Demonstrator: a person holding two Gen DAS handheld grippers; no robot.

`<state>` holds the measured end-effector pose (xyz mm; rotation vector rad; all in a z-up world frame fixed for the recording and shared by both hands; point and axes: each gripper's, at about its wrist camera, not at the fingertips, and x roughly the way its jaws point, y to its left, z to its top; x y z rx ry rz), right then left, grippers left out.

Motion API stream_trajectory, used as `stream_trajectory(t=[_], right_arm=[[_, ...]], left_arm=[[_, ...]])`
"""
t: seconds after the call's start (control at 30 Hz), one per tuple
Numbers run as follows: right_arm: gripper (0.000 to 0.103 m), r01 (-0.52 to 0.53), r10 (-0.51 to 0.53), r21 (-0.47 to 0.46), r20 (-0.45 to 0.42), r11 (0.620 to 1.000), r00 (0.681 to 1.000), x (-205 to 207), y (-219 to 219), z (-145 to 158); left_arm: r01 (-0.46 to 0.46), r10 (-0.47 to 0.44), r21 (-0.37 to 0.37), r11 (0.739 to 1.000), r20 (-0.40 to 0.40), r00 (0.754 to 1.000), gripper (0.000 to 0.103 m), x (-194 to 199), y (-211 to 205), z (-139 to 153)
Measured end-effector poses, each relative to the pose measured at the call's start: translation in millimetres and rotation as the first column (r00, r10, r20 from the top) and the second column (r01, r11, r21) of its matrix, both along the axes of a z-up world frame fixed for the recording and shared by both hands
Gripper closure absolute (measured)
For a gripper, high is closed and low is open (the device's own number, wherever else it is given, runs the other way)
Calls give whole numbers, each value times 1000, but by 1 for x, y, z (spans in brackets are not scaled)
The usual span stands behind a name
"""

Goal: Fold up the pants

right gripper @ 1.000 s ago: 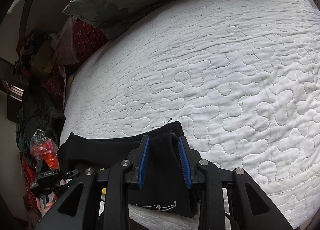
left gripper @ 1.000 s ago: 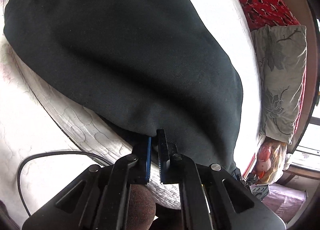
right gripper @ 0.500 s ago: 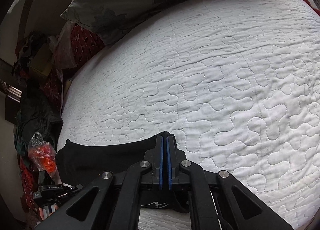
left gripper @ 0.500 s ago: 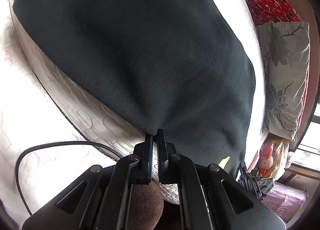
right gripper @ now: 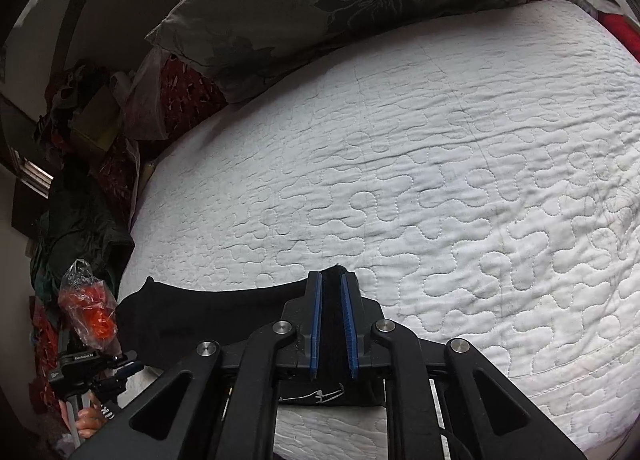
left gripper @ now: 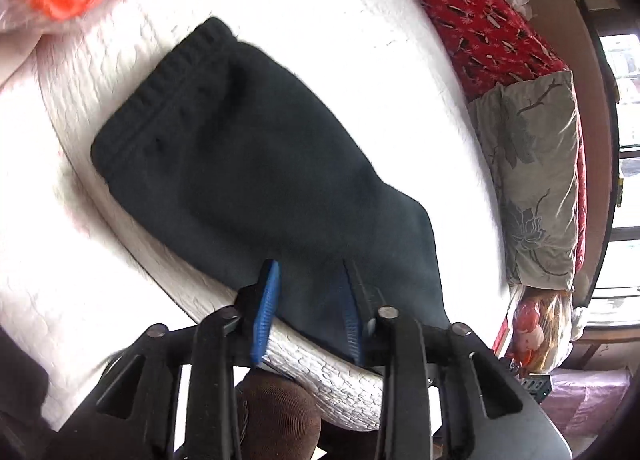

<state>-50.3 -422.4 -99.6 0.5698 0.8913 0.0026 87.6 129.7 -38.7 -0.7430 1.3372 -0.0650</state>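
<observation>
So you're mid-fold: the pants [left gripper: 256, 163] lie flat on the bed [right gripper: 460, 187], near its front edge, waistband at the far end in the left wrist view. Left gripper [left gripper: 308, 300] has its jaws spread wide, cloth edge between them but not pinched. Right gripper [right gripper: 331, 324] jaws are nearly together w/ dark cloth in the gap; can't tell if it's clamped. Next, probably: get both grips firm, then carry that edge over.
</observation>
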Motion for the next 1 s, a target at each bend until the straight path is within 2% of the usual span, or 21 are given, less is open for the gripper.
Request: stream_trajectory(t=[0.03,0.1,0.23,0.33,0.43,0.53,0.6,0.67,0.73,0.77,0.83,0.87,0.9,1.0], right_arm=[[87,-40,40,2,17,999,999,4,11,7],[78,-129,128,19,40,992,991,18,38,16],[77,-297,294,48,63,954,954,61,109,24],[77,-402,399,83,49,912,916,96,170,15],[77,-463,463,62,20,884,886,124,221,6],[75,-468,468,2,-2,884,884,144,249,-3],[56,-479,478,-18,-35,878,878,156,258,-13],[54,-498,495,-29,-74,867,866,164,264,-23],[55,-526,520,-54,-95,849,849,170,273,-30],[59,-544,537,-67,-101,836,838,171,277,-33],[94,-577,564,-128,-121,807,817,169,288,-37],[99,-587,570,-161,-144,793,809,169,293,-39],[100,-589,571,-174,-146,789,808,169,293,-39],[100,-551,533,-176,-143,816,834,171,282,-38]], left_arm=[[-2,2,8,1000,2,1000,61,6,3,4],[6,-6,34,999,5,1000,60,19,5,8],[12,-12,39,999,2,1000,60,39,8,5],[-1,1,35,999,-13,1000,60,47,15,-3],[-20,20,39,999,-16,1000,60,53,28,-10],[-28,28,69,997,7,1000,60,58,39,-10],[-32,31,59,998,22,999,60,61,45,-11],[-16,15,55,998,10,1000,59,66,46,-16],[7,-6,95,995,-21,1000,59,74,40,-23],[11,-6,135,991,-36,999,61,78,38,-27],[13,-1,180,984,-68,998,71,85,35,-34],[1,11,171,985,-69,998,71,87,37,-36],[-15,26,158,987,-67,997,71,86,39,-39],[-34,41,131,991,-49,998,71,81,42,-41]])
